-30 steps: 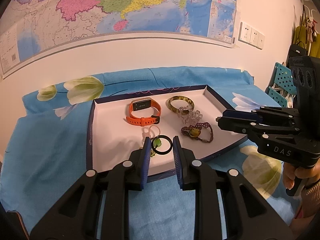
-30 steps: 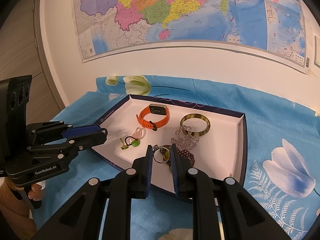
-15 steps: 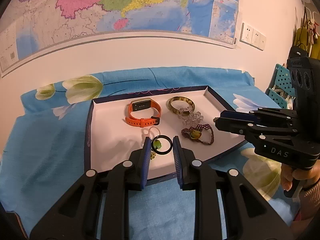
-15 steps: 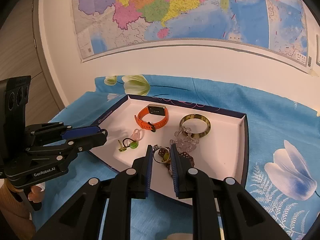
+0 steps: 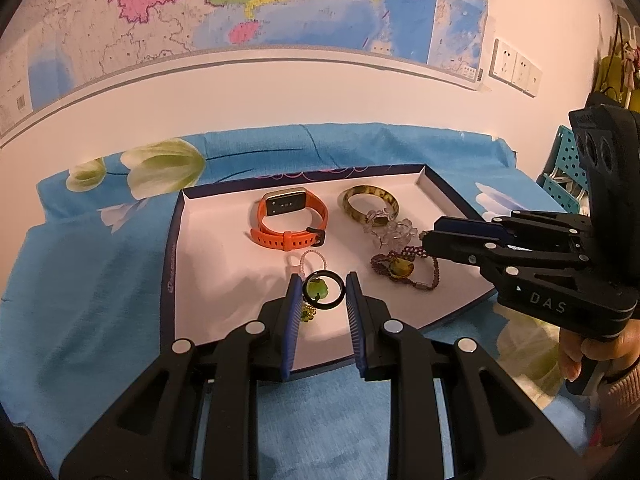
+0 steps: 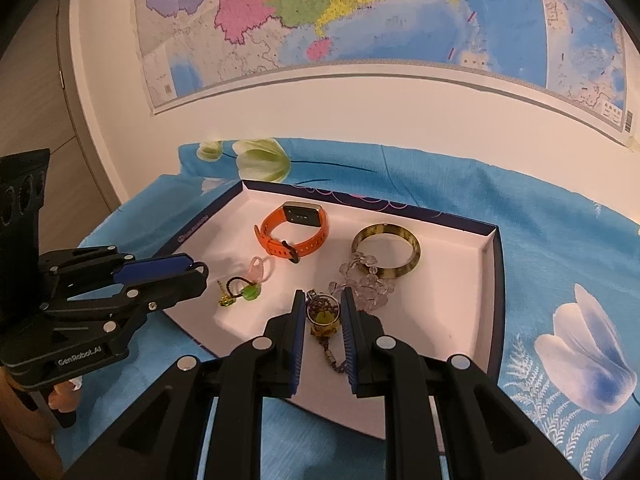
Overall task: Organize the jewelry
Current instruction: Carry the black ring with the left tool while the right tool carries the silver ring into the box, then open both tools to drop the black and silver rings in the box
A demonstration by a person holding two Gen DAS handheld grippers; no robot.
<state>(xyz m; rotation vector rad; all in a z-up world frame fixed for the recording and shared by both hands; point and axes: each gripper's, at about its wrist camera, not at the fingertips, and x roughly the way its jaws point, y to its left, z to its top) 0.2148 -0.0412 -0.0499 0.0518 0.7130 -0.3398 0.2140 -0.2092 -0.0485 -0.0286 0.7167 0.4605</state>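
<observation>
Jaws parted, bangle, watch beyond

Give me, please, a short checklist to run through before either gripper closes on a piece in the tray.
1. Left gripper jaws apart: ok.
2. Black ring lies between the left fingers: ok.
3. Right gripper jaws apart: ok.
4. Beaded bracelet centred between the right fingers: ok.
5. Beaded bracelet free of the clear crystal bracelet: cannot tell, they lie close.
6. Grippers apart from each other: ok.
</observation>
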